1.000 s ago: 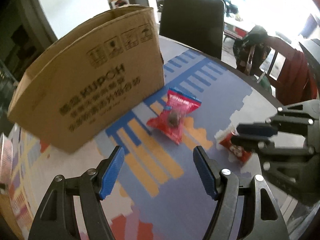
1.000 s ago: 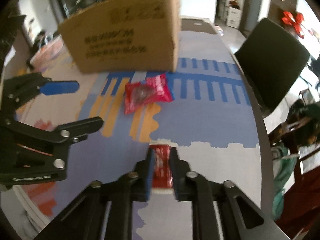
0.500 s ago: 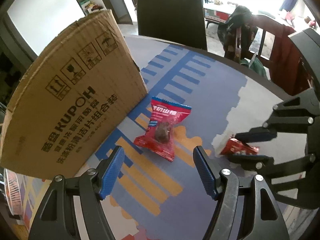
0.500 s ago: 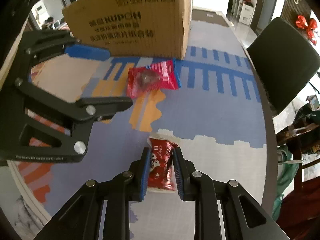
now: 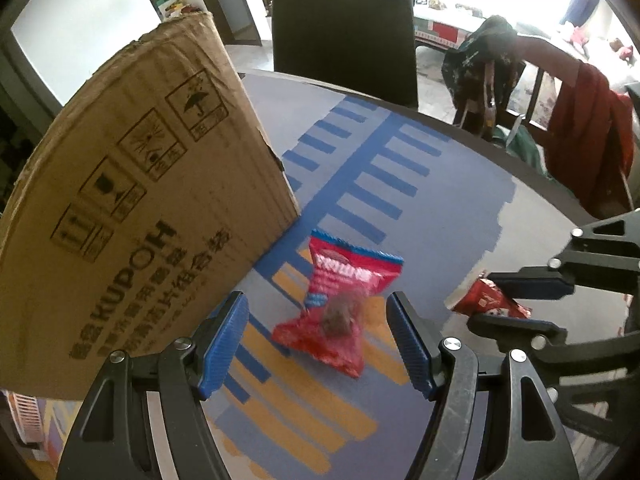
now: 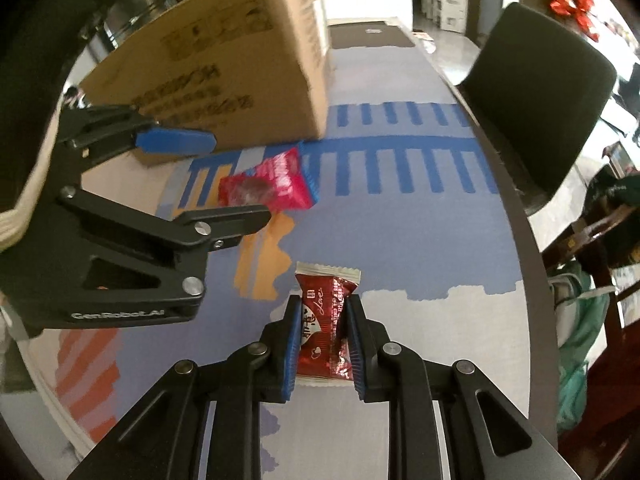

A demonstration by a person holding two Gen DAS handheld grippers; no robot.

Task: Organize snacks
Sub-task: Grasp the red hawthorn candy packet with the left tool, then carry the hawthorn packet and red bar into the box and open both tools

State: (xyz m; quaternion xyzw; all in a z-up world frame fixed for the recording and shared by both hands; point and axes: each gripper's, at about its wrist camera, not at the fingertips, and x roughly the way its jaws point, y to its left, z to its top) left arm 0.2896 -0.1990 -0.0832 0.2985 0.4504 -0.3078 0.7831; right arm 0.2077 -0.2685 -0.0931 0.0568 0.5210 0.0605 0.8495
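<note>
From the left wrist, your left gripper is spread wide, holding nothing, straddling the pink snack lying just beside the cardboard box; lower and close next. From the right wrist, your right gripper pinches the dark red candy, well apart from the box; carry it there.

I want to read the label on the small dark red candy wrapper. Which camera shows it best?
The right wrist view: the small dark red candy wrapper sits face-up and close between the right gripper pads, print visible. The left wrist view shows the wrapper only from the side, partly hidden by that gripper.
</note>
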